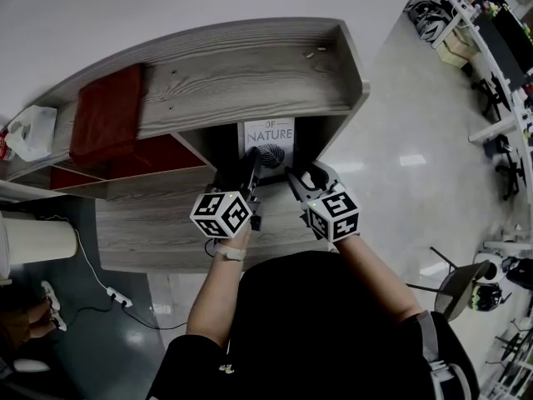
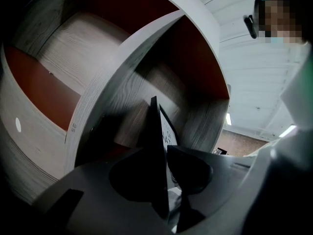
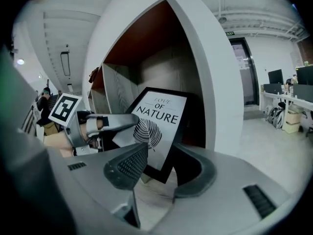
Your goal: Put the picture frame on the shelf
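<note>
We have the frame (image 1: pixel 268 140) inside the shelf (image 1: pixel 250 69), in the open bay at its right end, just under the top board. It is a black frame round a white print that reads "LOVE OF NATURE" above a leaf drawing. In the right gripper view the frame (image 3: pixel 161 116) leans with its top tipped toward the back of the bay and its face turned out toward us. Whether its lower edge rests on the bay's floor we cannot tell.

Our left gripper (image 1: pixel 251 169) is at the frame's left side. In the left gripper view we see the frame (image 2: pixel 155 141) edge-on, running straight between the fingers (image 2: pixel 190 170). They seem to be pinching it, though the dark there makes the contact hard to read. From the right gripper view, one finger of the left gripper (image 3: pixel 124 124) lies across the left part of the print, beside the leaf.

Our right gripper (image 1: pixel 294 182) is at the frame's lower right corner. Its fingers (image 3: pixel 128 166) are spread, and that corner stands between them without being pinched.

Both grippers sit close together in front of the bay, their marker cubes (image 1: pixel 222 213) toward us. Left of this bay the shelf has further bays with red back panels. A white jug (image 1: pixel 32 132) stands by the shelf's far left end.
</note>
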The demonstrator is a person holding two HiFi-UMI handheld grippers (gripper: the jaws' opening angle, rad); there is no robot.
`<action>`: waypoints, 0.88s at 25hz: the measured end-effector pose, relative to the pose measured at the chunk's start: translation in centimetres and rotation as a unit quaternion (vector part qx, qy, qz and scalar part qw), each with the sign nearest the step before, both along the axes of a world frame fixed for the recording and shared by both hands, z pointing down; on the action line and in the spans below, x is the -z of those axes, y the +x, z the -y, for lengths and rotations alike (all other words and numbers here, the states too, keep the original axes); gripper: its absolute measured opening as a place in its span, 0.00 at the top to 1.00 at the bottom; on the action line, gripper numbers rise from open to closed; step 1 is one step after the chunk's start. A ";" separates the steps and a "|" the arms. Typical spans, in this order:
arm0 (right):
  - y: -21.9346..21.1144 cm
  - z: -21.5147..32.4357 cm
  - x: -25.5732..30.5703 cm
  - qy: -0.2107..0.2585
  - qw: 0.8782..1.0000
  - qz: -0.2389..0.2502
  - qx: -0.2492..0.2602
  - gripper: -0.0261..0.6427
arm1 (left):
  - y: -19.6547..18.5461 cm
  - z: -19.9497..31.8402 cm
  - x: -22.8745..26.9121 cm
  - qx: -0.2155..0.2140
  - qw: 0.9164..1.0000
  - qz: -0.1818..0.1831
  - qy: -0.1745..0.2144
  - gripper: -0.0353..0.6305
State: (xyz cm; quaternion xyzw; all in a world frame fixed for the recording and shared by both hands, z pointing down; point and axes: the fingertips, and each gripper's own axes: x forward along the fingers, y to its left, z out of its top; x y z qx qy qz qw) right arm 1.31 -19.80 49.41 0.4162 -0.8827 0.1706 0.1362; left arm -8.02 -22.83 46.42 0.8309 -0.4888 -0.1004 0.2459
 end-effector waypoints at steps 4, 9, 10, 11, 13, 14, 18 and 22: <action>1.1 -1.6 -2.4 -0.068 0.998 -0.008 -0.007 0.74 | 0.0 0.1 -0.2 0.001 1.000 -0.008 -0.001 0.79; 1.0 -3.5 -5.2 -0.130 0.991 -0.018 0.007 0.71 | 0.0 0.1 -0.3 -0.001 1.000 -0.011 -0.003 0.79; 0.6 -3.8 -5.6 -0.140 0.990 -0.015 0.014 0.71 | 0.0 0.2 -0.4 -0.002 1.000 -0.012 -0.005 0.79; 0.1 -4.0 -5.7 -0.147 0.989 -0.009 0.020 0.71 | 0.0 0.2 -0.5 -0.002 1.000 -0.013 -0.006 0.79; -1.0 -4.2 -5.6 -0.153 0.988 0.009 0.032 0.73 | 0.1 0.2 -0.6 -0.004 1.000 -0.016 -0.009 0.79; -1.5 -4.2 -5.4 -0.153 0.987 0.015 0.039 0.75 | 0.1 0.2 -0.6 -0.005 1.000 -0.017 -0.010 0.79; -3.7 -4.6 -5.1 -0.152 0.986 0.018 0.072 0.79 | 0.1 0.3 -0.7 -0.009 1.000 -0.021 -0.013 0.79; -4.6 -4.5 -5.2 -0.159 0.984 0.030 0.078 0.82 | 0.2 0.2 -0.7 -0.015 1.000 -0.020 -0.014 0.79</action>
